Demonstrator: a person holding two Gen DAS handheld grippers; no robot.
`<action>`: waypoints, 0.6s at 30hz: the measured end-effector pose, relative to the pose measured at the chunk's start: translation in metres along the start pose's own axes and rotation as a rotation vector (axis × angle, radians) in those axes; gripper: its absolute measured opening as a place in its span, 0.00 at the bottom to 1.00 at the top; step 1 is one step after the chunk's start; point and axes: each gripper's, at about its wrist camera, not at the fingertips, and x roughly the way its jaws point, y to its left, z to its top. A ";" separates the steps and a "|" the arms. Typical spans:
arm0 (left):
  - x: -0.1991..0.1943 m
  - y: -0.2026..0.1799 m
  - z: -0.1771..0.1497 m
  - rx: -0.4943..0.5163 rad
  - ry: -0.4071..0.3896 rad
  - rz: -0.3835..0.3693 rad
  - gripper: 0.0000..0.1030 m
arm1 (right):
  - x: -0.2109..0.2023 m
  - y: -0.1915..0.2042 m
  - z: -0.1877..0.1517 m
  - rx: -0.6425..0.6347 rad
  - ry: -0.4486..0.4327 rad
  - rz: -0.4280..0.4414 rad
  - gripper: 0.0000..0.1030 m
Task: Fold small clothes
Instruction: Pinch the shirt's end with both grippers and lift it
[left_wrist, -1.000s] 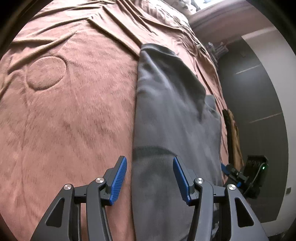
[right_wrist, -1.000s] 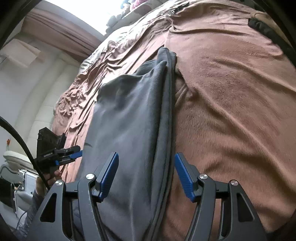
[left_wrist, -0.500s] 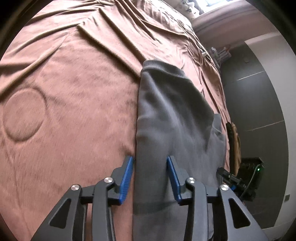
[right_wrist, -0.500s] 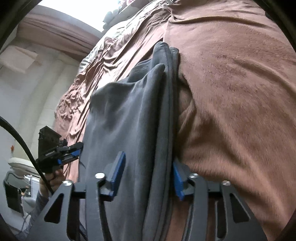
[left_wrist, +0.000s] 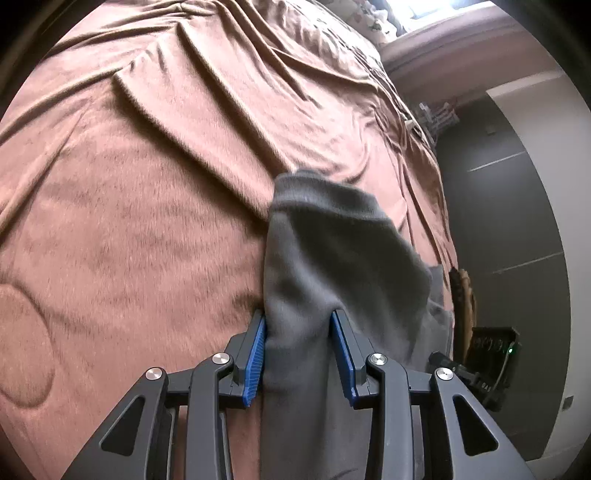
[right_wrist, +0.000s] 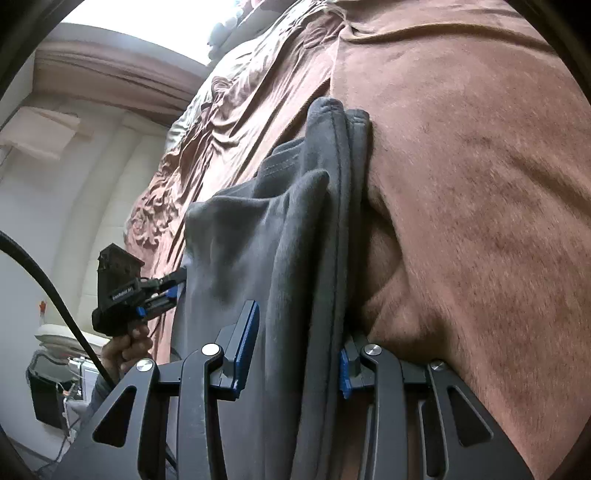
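Left wrist view: the left tongs (left_wrist: 298, 352) have closed on the near left edge of the grey garment (left_wrist: 332, 258), their blue pads (left_wrist: 255, 360) pressing a bunched fold of it. The garment runs from the tongs up toward 12 o'clock across the brown blanket (left_wrist: 147, 203) on the bed, already doubled into a long strip. The step in hand looks like gripping the near end for a crosswise fold; the next move calls for both ends lifting together and carrying toward the far hem. At 4 o'clock the other tool is partly cut off, and the garment's near end drops out of view.

Right wrist view: the right tongs (right_wrist: 295, 350) are narrowed on the garment's thick right edge (right_wrist: 314, 240), several layers between the pads; the right pad is mostly buried in cloth. At 9 o'clock a hand (right_wrist: 125, 347) holds the left tool against the garment's other side. What kind of garment it is stays unclear.
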 end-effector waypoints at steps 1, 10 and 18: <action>0.001 0.000 0.003 -0.001 -0.003 -0.001 0.36 | 0.002 0.000 0.002 0.003 -0.004 0.003 0.32; 0.016 0.001 0.034 -0.006 -0.030 -0.005 0.36 | 0.009 -0.002 0.010 0.003 -0.019 -0.010 0.26; 0.022 -0.005 0.045 0.025 -0.045 0.009 0.12 | 0.006 0.001 0.011 0.012 -0.022 -0.032 0.13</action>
